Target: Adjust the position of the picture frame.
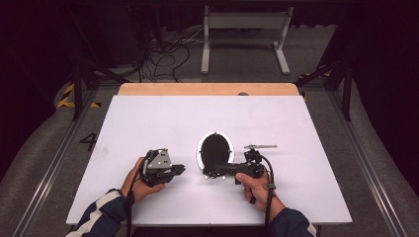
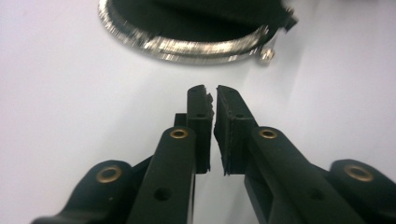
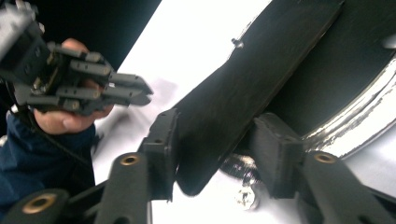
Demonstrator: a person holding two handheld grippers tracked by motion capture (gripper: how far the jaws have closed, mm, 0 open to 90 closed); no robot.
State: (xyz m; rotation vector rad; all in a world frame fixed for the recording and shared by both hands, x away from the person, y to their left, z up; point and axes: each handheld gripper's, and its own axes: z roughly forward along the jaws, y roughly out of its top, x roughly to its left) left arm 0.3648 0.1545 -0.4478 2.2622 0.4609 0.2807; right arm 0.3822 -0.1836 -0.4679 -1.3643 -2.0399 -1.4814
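A black purse [image 1: 215, 150] with a shiny metal frame [image 2: 187, 46] lies open on the white table [image 1: 148, 123]. My left gripper [image 1: 182, 169] is just to its left, a short way from the frame. Its jaws are shut [image 2: 211, 91] with nothing between them. My right gripper [image 1: 210, 173] reaches in from the right at the purse's near end. A black flap of the purse [image 3: 243, 79] stands between its jaws [image 3: 217, 126]. The flap leans on one pad [image 3: 163, 149]; the other pad stands clear of it. The clasp ball [image 3: 246, 197] lies below.
A wooden strip [image 1: 207, 89] runs along the table's far edge. Beyond it on the floor stand a white frame [image 1: 244, 29] and loose cables [image 1: 163, 54]. Bare white tabletop lies all around the purse.
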